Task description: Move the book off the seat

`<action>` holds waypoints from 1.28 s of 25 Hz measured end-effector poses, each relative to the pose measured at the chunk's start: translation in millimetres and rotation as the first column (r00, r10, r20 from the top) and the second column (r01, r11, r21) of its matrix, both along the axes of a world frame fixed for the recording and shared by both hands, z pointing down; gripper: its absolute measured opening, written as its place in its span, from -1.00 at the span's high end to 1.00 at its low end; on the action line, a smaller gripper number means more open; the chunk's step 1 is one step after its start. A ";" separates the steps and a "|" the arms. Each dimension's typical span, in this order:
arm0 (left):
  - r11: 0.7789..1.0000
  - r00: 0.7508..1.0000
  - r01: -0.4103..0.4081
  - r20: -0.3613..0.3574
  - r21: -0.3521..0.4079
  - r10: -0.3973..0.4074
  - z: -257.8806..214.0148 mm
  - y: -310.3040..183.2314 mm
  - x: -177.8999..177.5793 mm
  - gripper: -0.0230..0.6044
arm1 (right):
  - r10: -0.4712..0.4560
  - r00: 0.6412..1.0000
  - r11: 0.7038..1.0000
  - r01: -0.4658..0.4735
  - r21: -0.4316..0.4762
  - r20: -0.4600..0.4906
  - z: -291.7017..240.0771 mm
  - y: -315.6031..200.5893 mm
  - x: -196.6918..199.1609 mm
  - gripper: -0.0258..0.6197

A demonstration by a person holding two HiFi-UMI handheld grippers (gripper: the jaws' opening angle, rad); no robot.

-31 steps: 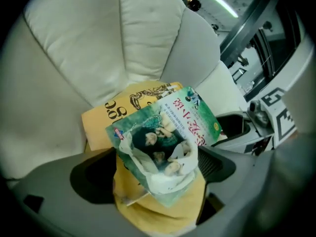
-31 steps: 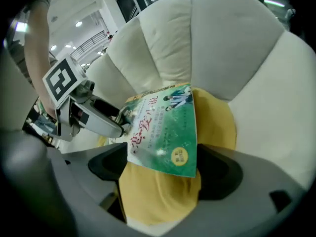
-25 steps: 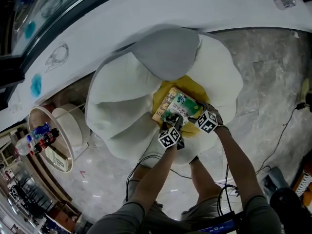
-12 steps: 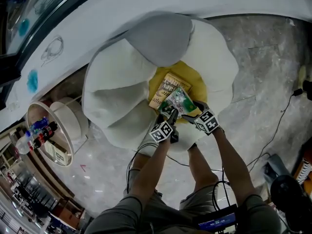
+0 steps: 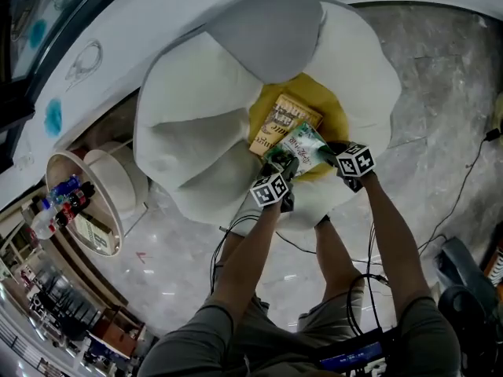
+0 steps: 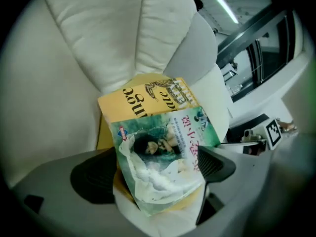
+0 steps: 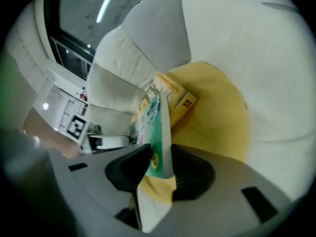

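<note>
A green-covered book (image 5: 302,146) lies tilted over a yellow book (image 5: 279,120) on the yellow seat (image 5: 336,116) of a white petal-shaped chair (image 5: 189,124). My right gripper (image 5: 330,154) has just been closing and is shut on the green book's near right edge (image 7: 155,127), one pad on each side; the yellow book (image 7: 175,95) lies beyond. My left gripper (image 5: 279,167) is at the book's near left corner. In the left gripper view its jaws (image 6: 155,169) stand wide apart, the green book (image 6: 168,157) between them and the yellow book (image 6: 143,100) behind.
A grey cushion (image 5: 267,26) tops the chair's back. A round side table (image 5: 78,210) with bottles stands to the left on the marble floor. Cables (image 5: 464,187) trail over the floor on the right. A white ledge (image 5: 118,45) curves behind the chair.
The right gripper has rolled and closed on the green book's edge. That book has slid toward the near right and tipped up off the yellow book. The left gripper has shifted a little.
</note>
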State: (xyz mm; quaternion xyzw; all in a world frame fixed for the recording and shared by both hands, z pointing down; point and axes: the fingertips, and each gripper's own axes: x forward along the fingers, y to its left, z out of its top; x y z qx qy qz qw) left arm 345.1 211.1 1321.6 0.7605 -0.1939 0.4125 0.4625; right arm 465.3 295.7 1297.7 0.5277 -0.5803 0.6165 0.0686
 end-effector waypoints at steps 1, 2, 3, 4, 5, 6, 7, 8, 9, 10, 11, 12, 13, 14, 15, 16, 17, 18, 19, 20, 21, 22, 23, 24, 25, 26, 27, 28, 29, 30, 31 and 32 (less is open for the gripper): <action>1.000 1.000 0.015 -0.002 -0.006 -0.015 1.2 -2.8 -1.4 -0.68 | -0.010 0.999 0.999 0.008 0.042 0.046 -13.4 -2.5 -2.4 0.54; 1.000 1.000 0.019 -0.002 -0.009 -0.019 1.9 -4.7 -2.5 -0.68 | -0.022 0.996 0.997 0.015 0.077 0.082 -24.3 -5.7 -6.1 0.60; 1.000 1.000 0.019 -0.001 -0.007 -0.019 2.5 -5.9 -3.7 -0.68 | -0.033 0.995 0.995 0.024 0.097 0.099 -30.7 -8.6 -10.0 0.61; 1.000 1.000 0.019 0.001 -0.005 -0.019 3.2 -6.6 -5.2 -0.68 | -0.039 0.994 0.994 0.028 0.103 0.107 -33.4 -10.9 -13.4 0.60; 1.000 1.000 0.022 0.002 -0.005 -0.022 3.7 -6.9 -6.5 -0.68 | -0.037 0.992 0.995 0.025 0.101 0.119 -34.4 -12.9 -15.5 0.61; 1.000 1.000 0.028 0.002 -0.010 -0.028 3.9 -6.9 -7.3 -0.68 | -0.031 0.990 0.995 0.018 0.100 0.137 -35.9 -14.9 -16.5 0.65; 0.999 0.999 0.034 0.000 -0.019 -0.034 3.4 -6.8 -7.4 -0.68 | -0.030 0.988 0.994 0.014 0.107 0.154 -39.6 -17.8 -16.6 0.66; 0.999 0.999 0.040 -0.007 -0.028 -0.040 1.8 -7.3 -7.0 -0.68 | -0.033 0.986 0.992 0.011 0.126 0.166 -46.3 -22.5 -16.6 0.68; 0.998 0.999 0.047 -0.017 -0.035 -0.047 -1.6 -8.8 -6.7 -0.68 | -0.035 0.984 0.988 0.008 0.156 0.172 -56.2 -29.1 -17.5 0.70; 0.998 0.998 0.057 -0.031 -0.040 -0.058 -7.6 -11.7 -7.4 -0.68 | -0.037 0.985 0.982 0.004 0.190 0.170 -68.0 -36.4 -20.1 0.70; 0.997 0.997 0.066 -0.047 -0.043 -0.068 -16.2 -15.7 -9.4 -0.68 | -0.039 0.986 0.976 0.003 0.220 0.161 -80.6 -43.0 -24.6 0.70; 0.997 0.995 0.071 -0.064 -0.044 -0.073 -26.3 -20.2 -11.8 -0.68 | -0.040 0.988 0.969 0.001 0.246 0.151 -93.5 -48.2 -29.9 0.70; 0.997 0.994 0.068 -0.083 -0.043 -0.071 -37.9 -24.6 -13.1 -0.68 | -0.037 0.989 0.963 -0.004 0.268 0.145 -107.0 -52.1 -34.2 0.70; 0.998 0.993 0.056 -0.106 -0.039 -0.059 -51.1 -28.5 -12.0 -0.68 | -0.027 0.989 0.957 -0.016 0.288 0.144 -121.5 -55.0 -35.7 0.70; 0.999 0.991 0.032 -0.132 -0.028 -0.036 -66.9 -31.9 -8.6 -0.68 | -0.011 0.990 0.951 -0.034 0.308 0.144 -137.3 -57.3 -34.3 0.70; 1.000 0.987 -0.002 -0.158 -0.010 0.000 -86.1 -35.1 -4.1 -0.68 | 0.011 0.989 0.942 -0.059 0.329 0.145 -155.0 -59.0 -30.6 0.70; 0.999 0.982 -0.039 -0.184 0.014 0.041 -108.3 -38.2 0.5 -0.68 | 0.037 0.988 0.932 -0.088 0.351 0.148 -174.7 -59.8 -26.1 0.70; 0.997 0.974 -0.073 -0.211 0.037 0.080 -132.8 -41.3 4.2 -0.68 | 0.067 0.986 0.920 -0.120 0.373 0.154 -196.6 -59.6 -21.8 0.70; 0.994 0.965 -0.099 -0.238 0.055 0.109 -158.4 -44.6 6.8 -0.68 | 0.096 0.982 0.906 -0.153 0.394 0.162 -220.2 -58.5 -18.6 0.70; 0.991 0.955 -0.116 -0.265 0.068 0.130 -184.5 -48.7 9.4 -0.68 | 0.122 0.978 0.892 -0.183 0.413 0.170 -244.7 -57.6 -16.4 0.70; 0.989 0.945 -0.126 -0.294 0.079 0.144 -210.3 -54.4 13.4 -0.68 | 0.142 0.974 0.877 -0.205 0.433 0.174 -269.4 -58.1 -14.3 0.70; 0.987 0.933 -0.130 -0.326 0.089 0.153 -235.6 -62.2 20.4 -0.68 | 0.157 0.973 0.862 -0.219 0.457 0.170 -293.6 -60.6 -10.7 0.70; 0.987 0.919 -0.128 -0.361 0.100 0.156 -260.3 -71.3 30.5 -0.68 | 0.168 0.973 0.846 -0.226 0.484 0.160 -317.5 -64.8 -5.2 0.70; 0.986 0.904 -0.122 -0.397 0.112 0.157 -284.8 -80.4 41.8 -0.68 | 0.177 0.974 0.828 -0.227 0.512 0.145 -342.3 -69.6 1.4 0.70; 0.986 0.889 -0.114 -0.430 0.124 0.157 -309.6 -88.4 51.9 -0.68 | 0.186 0.974 0.811 -0.227 0.540 0.130 -368.5 -73.9 7.1 0.70; 0.985 0.874 -0.107 -0.460 0.135 0.158 -335.2 -94.8 58.9 -0.68 | 0.197 0.973 0.792 -0.229 0.566 0.118 -395.4 -76.9 10.4 0.70; 0.984 0.859 -0.101 -0.487 0.144 0.160 -361.6 -100.2 63.4 -0.68 | 0.210 0.972 0.773 -0.233 0.590 0.110 -422.3 -78.9 11.6 0.70; 0.983 0.843 -0.096 -0.512 0.154 0.163 -389.2 -105.4 66.8 -0.68 | 0.223 0.969 0.755 -0.239 0.611 0.103 -449.8 -81.0 12.0 0.70; 0.982 0.827 -0.092 -0.537 0.164 0.167 -417.6 -110.8 69.8 -0.68 | 0.239 0.966 0.738 -0.245 0.629 0.096 -477.8 -83.6 12.6 0.70; 0.981 0.809 -0.087 -0.562 0.176 0.172 -446.2 -116.2 72.6 -0.68 | 0.254 0.963 0.720 -0.251 0.647 0.091 -504.9 -86.0 13.1 0.70; 0.980 0.791 -0.080 -0.587 0.184 0.175 -474.5 -121.4 74.6 -0.68 | 0.268 0.959 0.701 -0.259 0.665 0.090 -530.3 -87.7 13.2 0.70; 0.979 0.771 -0.071 -0.612 0.190 0.175 -502.4 -126.1 75.7 -0.68 | 0.282 0.955 0.680 -0.267 0.683 0.093 -554.3 -88.8 12.9 0.70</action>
